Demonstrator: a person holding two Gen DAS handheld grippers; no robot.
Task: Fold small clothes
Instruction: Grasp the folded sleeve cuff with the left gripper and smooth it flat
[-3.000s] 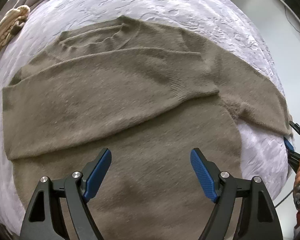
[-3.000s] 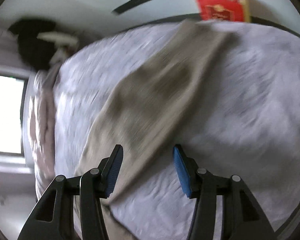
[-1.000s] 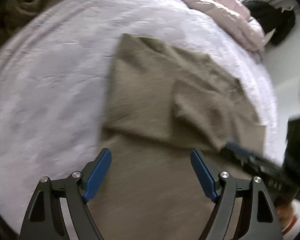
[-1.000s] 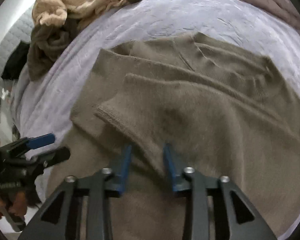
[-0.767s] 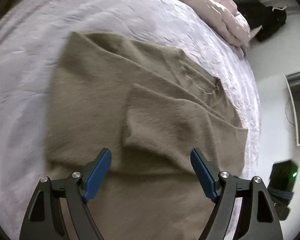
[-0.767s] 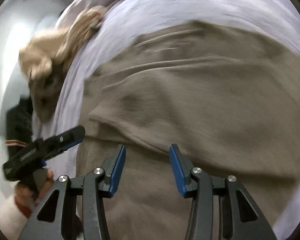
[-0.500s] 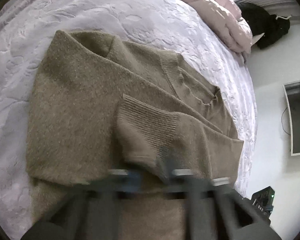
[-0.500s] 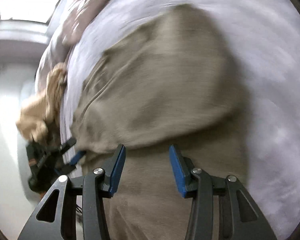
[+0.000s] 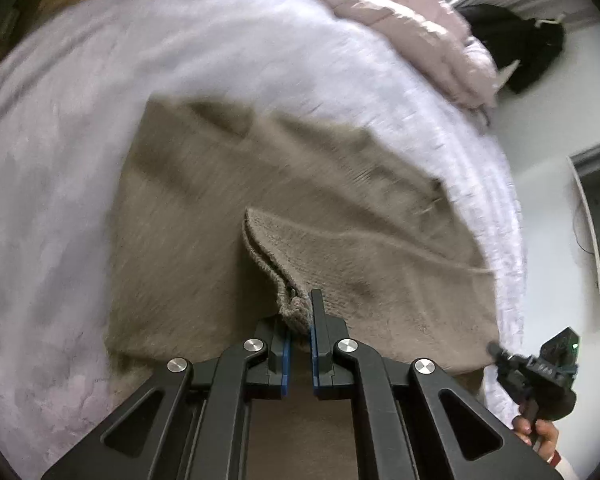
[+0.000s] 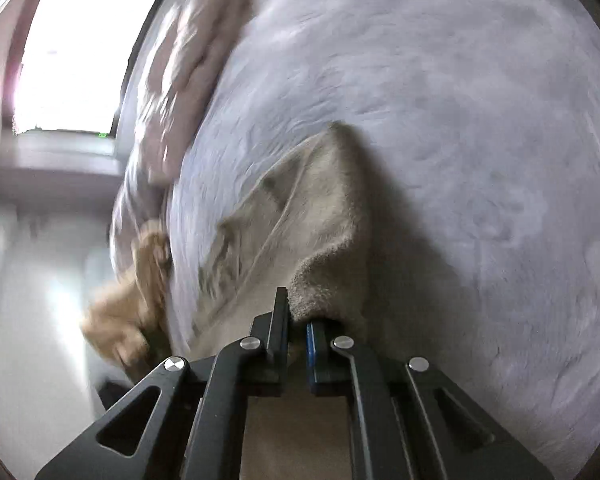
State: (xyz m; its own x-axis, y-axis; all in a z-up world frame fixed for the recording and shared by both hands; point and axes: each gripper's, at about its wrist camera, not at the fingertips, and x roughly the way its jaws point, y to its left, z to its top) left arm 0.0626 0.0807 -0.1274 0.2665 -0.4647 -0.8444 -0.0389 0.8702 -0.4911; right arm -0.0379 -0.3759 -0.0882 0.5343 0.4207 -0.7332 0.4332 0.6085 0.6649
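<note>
A brown-grey knitted sweater (image 9: 188, 216) lies spread on the lilac bed cover (image 9: 60, 160), one sleeve folded across its body. My left gripper (image 9: 298, 308) is shut on the ribbed cuff (image 9: 340, 256) of that sleeve, lifting it slightly. In the same view the right gripper (image 9: 494, 348) sits at the sweater's right corner, held by a hand (image 9: 538, 432). In the right wrist view my right gripper (image 10: 298, 312) has its jaws closing, its pads pressing on a raised fold of the sweater's edge (image 10: 324, 208).
A pink quilt (image 9: 400, 28) is bunched at the far end of the bed, with a black garment (image 9: 528, 44) beyond it. A tan garment (image 10: 140, 288) hangs at the bed's edge. A bright window (image 10: 72, 56) is at the upper left. Bare bed cover (image 10: 480, 120) lies right of the sweater.
Both grippers went from open to shut on the sweater: the left on the sleeve cuff, the right on the edge. The right gripper swung around to the sweater's side.
</note>
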